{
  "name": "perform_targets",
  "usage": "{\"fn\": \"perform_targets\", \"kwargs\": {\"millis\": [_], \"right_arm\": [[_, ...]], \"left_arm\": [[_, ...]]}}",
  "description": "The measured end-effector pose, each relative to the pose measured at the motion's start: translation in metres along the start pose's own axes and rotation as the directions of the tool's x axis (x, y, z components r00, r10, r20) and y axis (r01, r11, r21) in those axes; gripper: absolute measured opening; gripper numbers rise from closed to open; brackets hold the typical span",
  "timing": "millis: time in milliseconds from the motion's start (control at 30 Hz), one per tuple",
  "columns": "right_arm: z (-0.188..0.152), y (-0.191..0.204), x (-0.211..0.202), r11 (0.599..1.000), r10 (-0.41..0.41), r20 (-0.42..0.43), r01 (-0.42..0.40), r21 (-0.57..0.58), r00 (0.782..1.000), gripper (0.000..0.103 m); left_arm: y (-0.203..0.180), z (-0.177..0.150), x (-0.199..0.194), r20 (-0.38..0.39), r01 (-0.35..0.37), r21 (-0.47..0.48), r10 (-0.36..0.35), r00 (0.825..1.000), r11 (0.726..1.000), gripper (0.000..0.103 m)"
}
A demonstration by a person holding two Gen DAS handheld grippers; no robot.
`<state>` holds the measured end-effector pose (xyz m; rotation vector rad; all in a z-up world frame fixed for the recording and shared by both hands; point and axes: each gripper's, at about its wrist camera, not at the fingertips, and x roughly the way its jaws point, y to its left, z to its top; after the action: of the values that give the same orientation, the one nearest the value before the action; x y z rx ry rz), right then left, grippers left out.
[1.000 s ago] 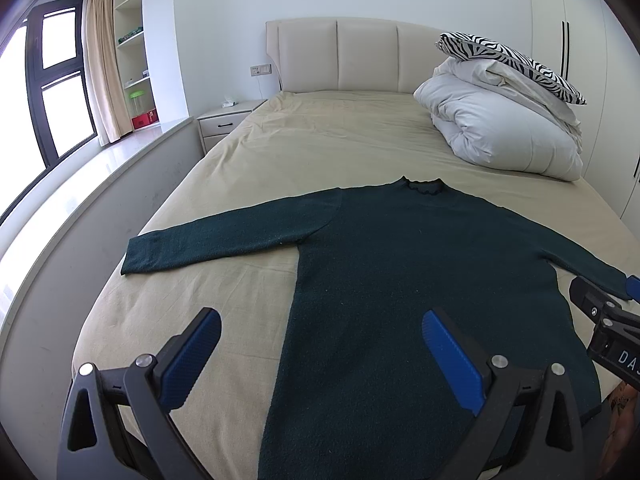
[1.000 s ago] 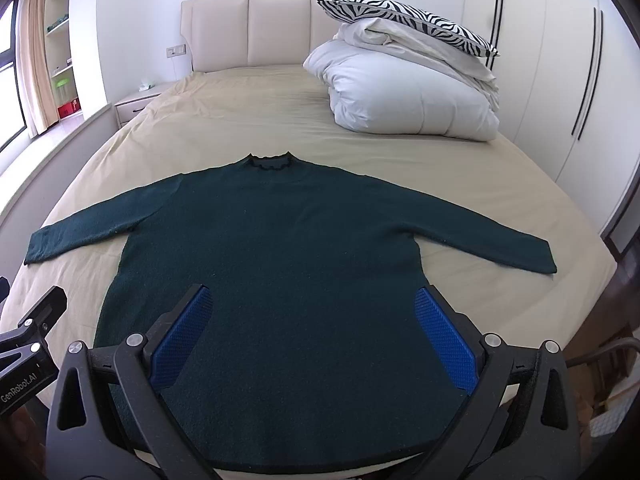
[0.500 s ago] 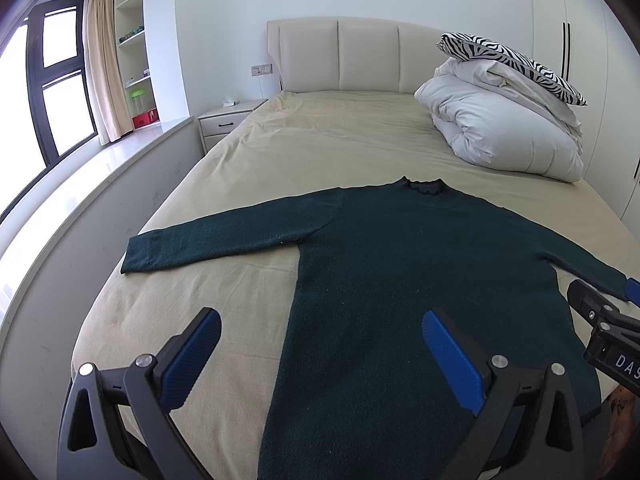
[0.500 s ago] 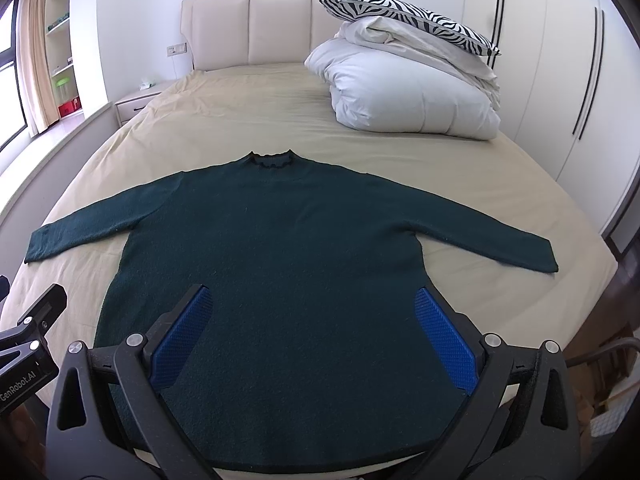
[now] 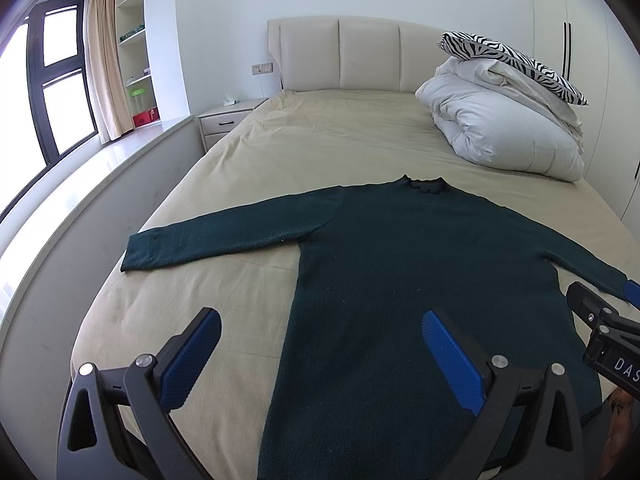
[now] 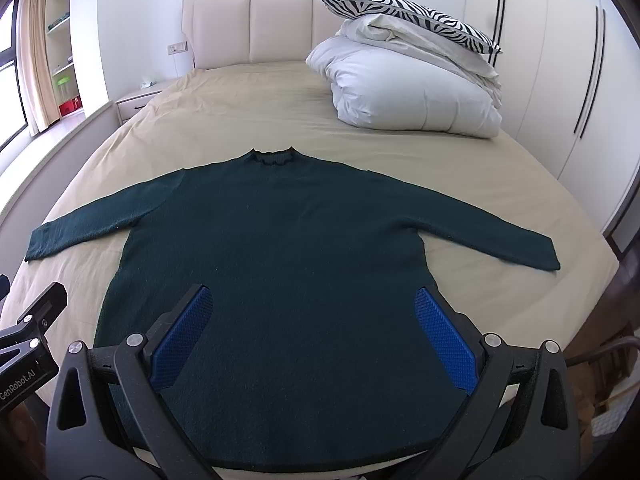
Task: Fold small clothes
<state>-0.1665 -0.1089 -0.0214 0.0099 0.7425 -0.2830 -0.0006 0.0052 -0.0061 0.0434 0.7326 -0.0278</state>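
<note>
A dark green long-sleeved sweater (image 5: 400,264) lies flat on the beige bed (image 5: 320,140), collar toward the headboard, both sleeves spread out; it also shows in the right wrist view (image 6: 288,240). My left gripper (image 5: 320,352) is open and empty, held above the sweater's left hem edge. My right gripper (image 6: 310,332) is open and empty, held above the lower middle of the sweater. The right gripper's body shows at the right edge of the left wrist view (image 5: 600,328), and the left gripper's body shows at the left edge of the right wrist view (image 6: 28,340).
A folded white duvet (image 6: 412,92) with a zebra-print pillow (image 6: 404,8) on top sits at the bed's far right. A nightstand (image 5: 224,120) and a white window ledge (image 5: 80,184) run along the left. Wardrobe doors (image 6: 580,80) stand on the right.
</note>
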Motion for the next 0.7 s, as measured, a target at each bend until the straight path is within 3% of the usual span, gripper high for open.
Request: {"fn": "perform_targets", "kwargs": {"millis": [700], "right_arm": [[-0.0043,0.0023,0.0032,1.0,0.002,-0.007,-0.002,-0.003,1.0,0.103]], "left_arm": [[0.0009,-0.0011,0.0011,-0.002,0.001,-0.001,-0.001,1.0,1.0,0.103]]}}
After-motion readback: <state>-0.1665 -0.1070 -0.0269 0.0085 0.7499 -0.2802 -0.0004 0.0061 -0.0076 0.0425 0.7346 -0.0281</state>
